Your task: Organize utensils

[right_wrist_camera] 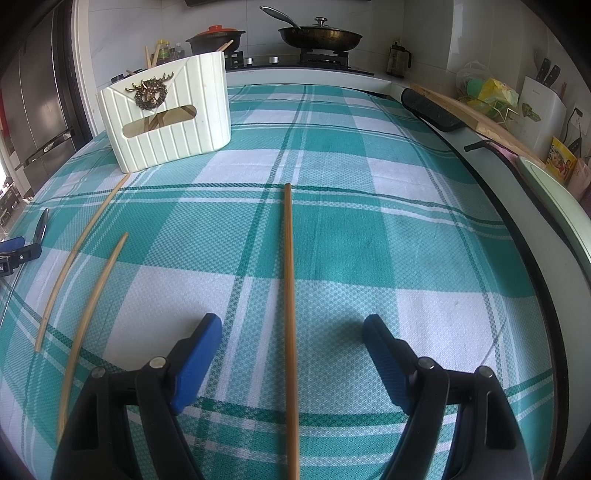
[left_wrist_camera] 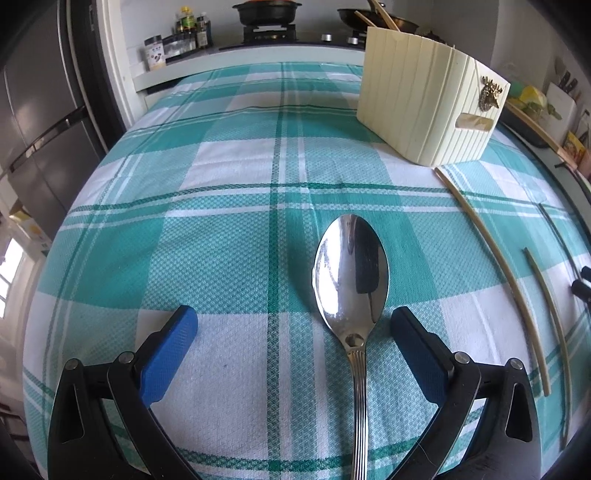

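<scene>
A metal spoon lies on the teal plaid tablecloth, its handle running between the open jaws of my left gripper; the jaws stand wide apart and do not touch it. A cream ribbed utensil holder stands at the far right, with chopsticks inside; it also shows in the right wrist view. My right gripper is open, with a brown chopstick lying between its jaws, untouched. Two pale chopsticks lie to its left and also show in the left wrist view.
A stove with a black pot and a frying pan stands behind the table. Spice jars sit at the back left, a fridge at the left. A cutting board and knife block line the right counter.
</scene>
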Motion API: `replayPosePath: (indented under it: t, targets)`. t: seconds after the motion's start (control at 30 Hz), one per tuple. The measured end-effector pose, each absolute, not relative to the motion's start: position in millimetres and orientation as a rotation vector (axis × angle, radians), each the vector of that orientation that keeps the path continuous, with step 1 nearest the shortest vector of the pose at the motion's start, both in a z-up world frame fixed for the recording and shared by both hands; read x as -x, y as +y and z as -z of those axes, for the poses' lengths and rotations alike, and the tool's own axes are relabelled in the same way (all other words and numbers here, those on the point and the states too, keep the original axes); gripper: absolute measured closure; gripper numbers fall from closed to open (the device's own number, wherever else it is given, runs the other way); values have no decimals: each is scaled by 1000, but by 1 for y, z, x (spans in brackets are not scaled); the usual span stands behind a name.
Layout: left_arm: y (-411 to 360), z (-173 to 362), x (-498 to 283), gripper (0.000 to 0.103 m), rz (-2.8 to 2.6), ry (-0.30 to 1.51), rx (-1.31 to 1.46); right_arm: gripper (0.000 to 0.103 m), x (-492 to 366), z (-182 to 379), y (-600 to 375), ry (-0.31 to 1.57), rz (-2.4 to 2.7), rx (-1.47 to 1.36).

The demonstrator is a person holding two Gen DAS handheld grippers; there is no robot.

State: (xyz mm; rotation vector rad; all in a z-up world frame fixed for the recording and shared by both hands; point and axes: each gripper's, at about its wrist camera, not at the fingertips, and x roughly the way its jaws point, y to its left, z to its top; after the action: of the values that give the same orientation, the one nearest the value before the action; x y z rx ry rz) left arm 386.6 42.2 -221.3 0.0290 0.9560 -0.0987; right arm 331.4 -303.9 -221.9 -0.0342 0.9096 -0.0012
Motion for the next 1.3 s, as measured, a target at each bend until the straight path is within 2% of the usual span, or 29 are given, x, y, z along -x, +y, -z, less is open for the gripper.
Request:
replayPosePath:
  t: [1.3]
  targets:
    - [42, 222, -385, 0, 80, 956, -19, 22, -331, 222, -304, 910, 0, 34]
